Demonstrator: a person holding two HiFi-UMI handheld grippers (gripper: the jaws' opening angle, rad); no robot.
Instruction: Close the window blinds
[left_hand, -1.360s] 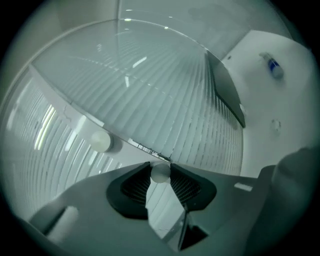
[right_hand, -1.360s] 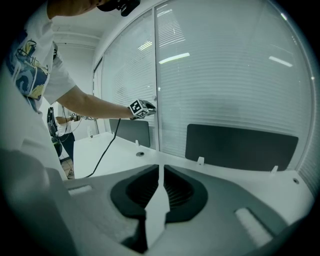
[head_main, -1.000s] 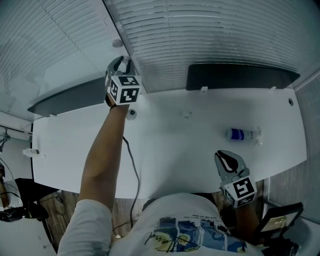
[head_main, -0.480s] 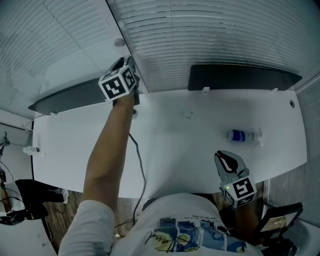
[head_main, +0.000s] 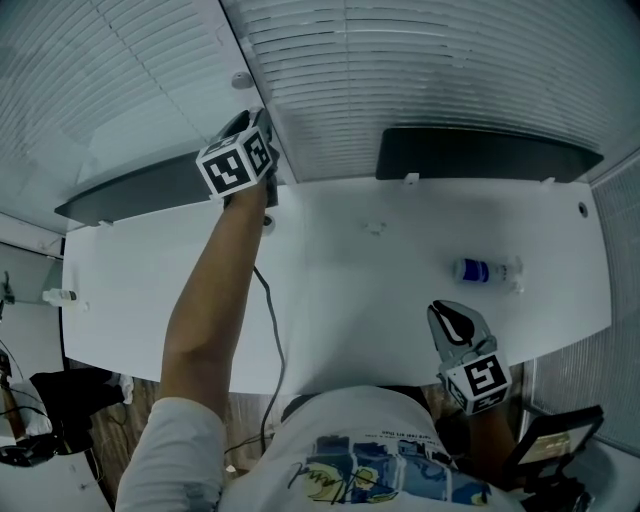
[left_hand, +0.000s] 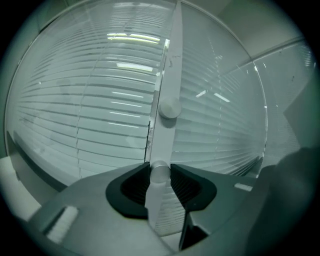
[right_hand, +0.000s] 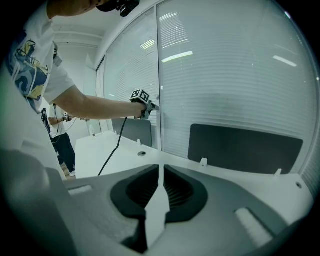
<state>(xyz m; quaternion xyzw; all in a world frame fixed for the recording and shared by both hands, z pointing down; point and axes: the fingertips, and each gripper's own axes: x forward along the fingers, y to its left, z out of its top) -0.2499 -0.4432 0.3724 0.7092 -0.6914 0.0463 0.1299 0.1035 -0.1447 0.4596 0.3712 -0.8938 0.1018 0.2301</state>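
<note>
**Window blinds, tilt control and both grippers.** Left gripper: raised to the white window post between two blind panels, jaws closed on a pale cylindrical control rod. The rod lies lengthwise between the pads. Its long axis runs along the jaws, far end towards the post, just below a round knob. The next move is therefore judged to be a roll about that axis to tip the slats. This hand is much the nearer. Right gripper: jaws together on nothing, low over the tabletop's near edge, well apart from the blinds.
</note>
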